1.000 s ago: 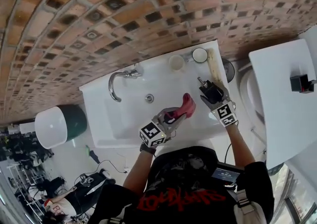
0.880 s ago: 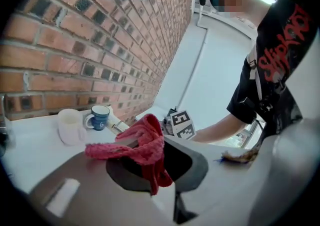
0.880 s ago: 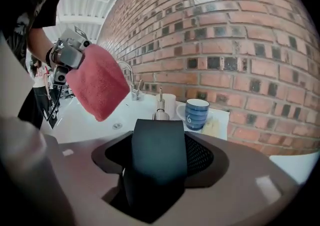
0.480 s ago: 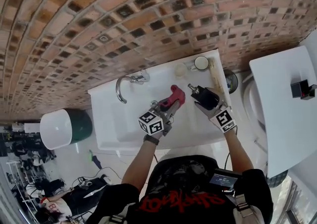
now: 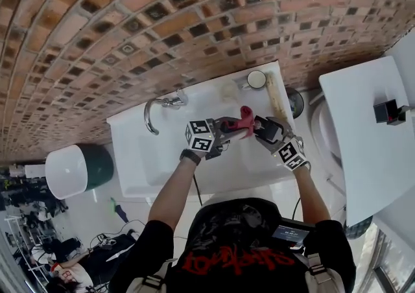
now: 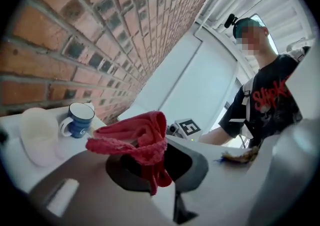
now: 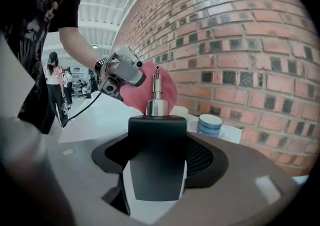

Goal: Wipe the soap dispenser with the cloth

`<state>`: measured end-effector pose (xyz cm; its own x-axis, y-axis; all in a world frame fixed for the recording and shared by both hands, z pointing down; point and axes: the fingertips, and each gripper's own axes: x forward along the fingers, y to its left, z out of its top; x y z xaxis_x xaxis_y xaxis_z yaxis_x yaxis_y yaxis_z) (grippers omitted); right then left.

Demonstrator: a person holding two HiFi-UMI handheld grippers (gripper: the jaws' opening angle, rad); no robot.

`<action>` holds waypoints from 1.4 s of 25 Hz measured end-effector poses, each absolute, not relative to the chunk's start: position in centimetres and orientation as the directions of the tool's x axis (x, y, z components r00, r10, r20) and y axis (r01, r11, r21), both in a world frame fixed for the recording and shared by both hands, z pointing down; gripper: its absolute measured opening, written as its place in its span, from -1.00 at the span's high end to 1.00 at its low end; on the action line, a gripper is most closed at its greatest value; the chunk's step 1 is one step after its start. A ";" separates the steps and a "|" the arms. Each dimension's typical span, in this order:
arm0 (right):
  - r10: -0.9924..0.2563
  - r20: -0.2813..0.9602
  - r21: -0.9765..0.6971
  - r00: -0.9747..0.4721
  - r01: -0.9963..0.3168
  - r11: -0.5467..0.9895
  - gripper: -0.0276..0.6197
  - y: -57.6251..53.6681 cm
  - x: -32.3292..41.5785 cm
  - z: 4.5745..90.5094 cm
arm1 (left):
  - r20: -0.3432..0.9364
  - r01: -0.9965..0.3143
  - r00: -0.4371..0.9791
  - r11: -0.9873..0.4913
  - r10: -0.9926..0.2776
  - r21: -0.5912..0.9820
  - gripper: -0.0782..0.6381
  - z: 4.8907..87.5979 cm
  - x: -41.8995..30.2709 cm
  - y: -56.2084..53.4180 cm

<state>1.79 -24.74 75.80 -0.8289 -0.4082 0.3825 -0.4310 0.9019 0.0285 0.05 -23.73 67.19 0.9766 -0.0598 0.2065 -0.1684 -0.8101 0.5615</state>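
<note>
My right gripper (image 7: 157,172) is shut on the black soap dispenser (image 7: 157,152), holding it above the sink with its metal pump (image 7: 157,92) pointing away from me. In the head view the dispenser (image 5: 268,129) sits between the two grippers. My left gripper (image 6: 150,165) is shut on the red cloth (image 6: 137,140), which bunches out over its jaws. The cloth (image 5: 245,117) is up against the pump end of the dispenser, and in the right gripper view the cloth (image 7: 170,87) shows right behind the pump. The left gripper (image 5: 235,128) faces the right gripper (image 5: 273,135).
A white sink (image 5: 130,155) with a chrome faucet (image 5: 155,109) stands against the brick wall. A blue mug (image 5: 257,79), a white cup (image 5: 228,91) and a wooden brush (image 5: 275,98) sit on its back ledge. A white bin (image 5: 76,168) stands left, a white counter (image 5: 369,129) right.
The left gripper has carried the cloth to the right, up to the dispenser. The right gripper has lifted the dispenser a little and turned it toward the cloth.
</note>
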 end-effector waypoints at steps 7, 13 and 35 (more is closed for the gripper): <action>-0.419 0.497 0.011 -0.760 -0.477 0.879 -0.02 -24.0 3.2 78.7 | 0.222 -0.098 0.974 -0.824 0.035 0.558 0.65 68.3 3.0 -21.9; -0.384 0.594 -0.036 -0.707 -0.500 0.865 -0.01 -22.5 5.5 79.8 | 0.285 -0.175 0.958 -0.836 -0.023 0.520 0.65 69.3 2.1 -20.1; -0.552 0.536 -0.300 -0.639 -0.755 0.583 -0.21 -15.7 15.5 71.3 | -0.064 -0.159 0.944 -0.618 -0.323 0.770 0.65 71.6 4.3 -19.2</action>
